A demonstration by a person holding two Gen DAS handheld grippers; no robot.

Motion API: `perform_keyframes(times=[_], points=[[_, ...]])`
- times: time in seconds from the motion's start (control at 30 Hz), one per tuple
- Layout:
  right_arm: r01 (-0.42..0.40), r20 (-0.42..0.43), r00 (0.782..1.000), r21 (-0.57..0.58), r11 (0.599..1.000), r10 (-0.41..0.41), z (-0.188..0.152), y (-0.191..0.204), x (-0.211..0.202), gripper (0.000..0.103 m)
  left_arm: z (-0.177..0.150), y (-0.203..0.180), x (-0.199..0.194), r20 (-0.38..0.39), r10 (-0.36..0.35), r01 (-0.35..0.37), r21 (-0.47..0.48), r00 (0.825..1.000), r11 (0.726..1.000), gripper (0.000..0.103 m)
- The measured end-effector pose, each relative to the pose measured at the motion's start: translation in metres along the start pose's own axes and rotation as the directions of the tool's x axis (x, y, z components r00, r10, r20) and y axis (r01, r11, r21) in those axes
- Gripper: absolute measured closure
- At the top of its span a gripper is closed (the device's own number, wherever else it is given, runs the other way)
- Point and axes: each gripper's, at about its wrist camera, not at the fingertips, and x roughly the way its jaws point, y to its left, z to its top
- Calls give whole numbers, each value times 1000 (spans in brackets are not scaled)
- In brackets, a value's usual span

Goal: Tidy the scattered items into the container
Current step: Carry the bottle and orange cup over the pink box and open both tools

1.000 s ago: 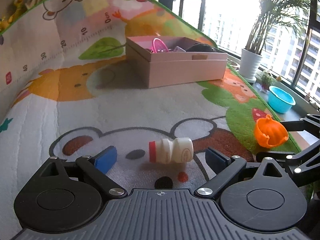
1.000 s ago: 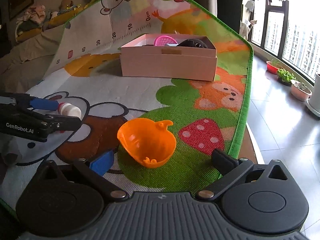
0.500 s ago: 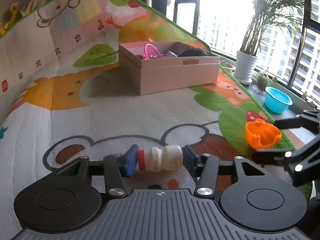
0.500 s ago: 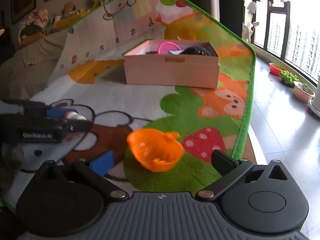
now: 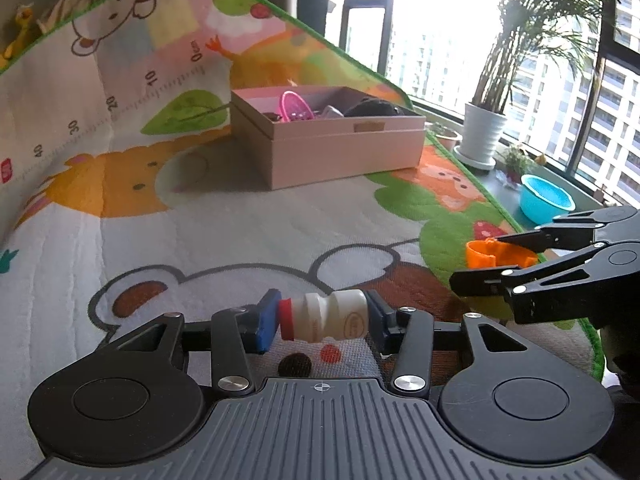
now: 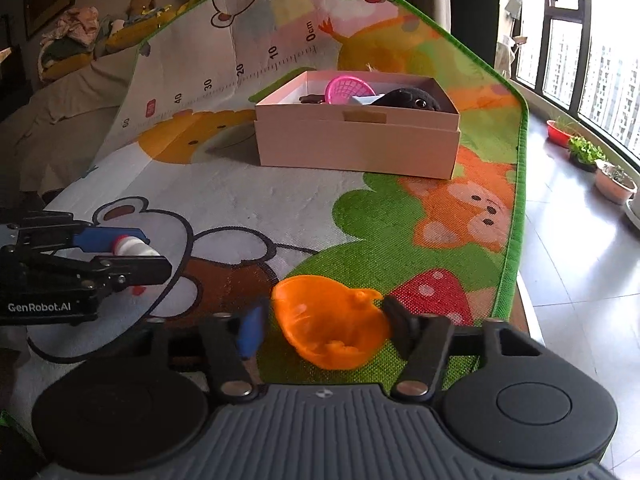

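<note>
The left hand-held gripper (image 5: 322,320) is gripping a small white plastic bottle with a red cap (image 5: 324,317) from its two ends: the blue pad (image 5: 267,320) is pressing on the red cap and the dark pad is sitting against the bottom of the bottle. The bottle is lying sideways low in the centre of the left wrist frame, over the colourful cartoon play mat (image 5: 240,232). It is carrying a small oval logo on its side, but the letters are too small to read.

The right hand-held gripper (image 6: 320,330) is closing its fingers narrowly around an orange plastic toy bowl with a small beak-like handle (image 6: 332,326). The dark finger is touching the bowl on its right side, and the blue pad (image 6: 249,330) is standing just beside its left rim; I cannot tell if it is touching there. The bowl is tilting with its opening toward the upper left of the right wrist frame.

On the side of the left hand-held gripper, in the lower left of the right wrist frame, white letters are reading "GenRobot.AI". The mat is showing a printed ruler with "0cm", 10, 20, 30 and 40.

The open pale pink cardboard box (image 6: 356,146) is standing on the mat in the upper centre of both frames, well apart from both grippers. Inside it a round pink plastic basket (image 6: 348,90) and a black plush toy (image 6: 408,99) are lying.
</note>
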Motion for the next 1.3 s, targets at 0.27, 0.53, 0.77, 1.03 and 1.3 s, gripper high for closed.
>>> perform_keyframes(times=[0.27, 0.53, 0.77, 1.03, 1.3], points=[[0, 10, 1000, -9, 1000, 0, -4, 4, -15, 50, -1, -8, -10, 10, -9, 9, 24, 1000, 1000, 53], [1, 52, 999, -60, 998, 2, 12, 0, -32, 50, 18, -17, -15, 52, -9, 6, 69, 999, 998, 53], [39, 87, 996, -102, 994, -31, 45, -23, -21, 50, 67, -17, 11, 106, -18, 3, 140, 994, 990, 53], [-13, 209, 978, -14, 1000, 15, 154, -70, 23, 50, 151, -4, 72, 187, -36, 1, 181, 982, 983, 53], [-30, 201, 980, 96, 995, 10, 235, -106, 116, 39, 188, 17, 140, 160, -19, -4, 146, 987, 989, 52]])
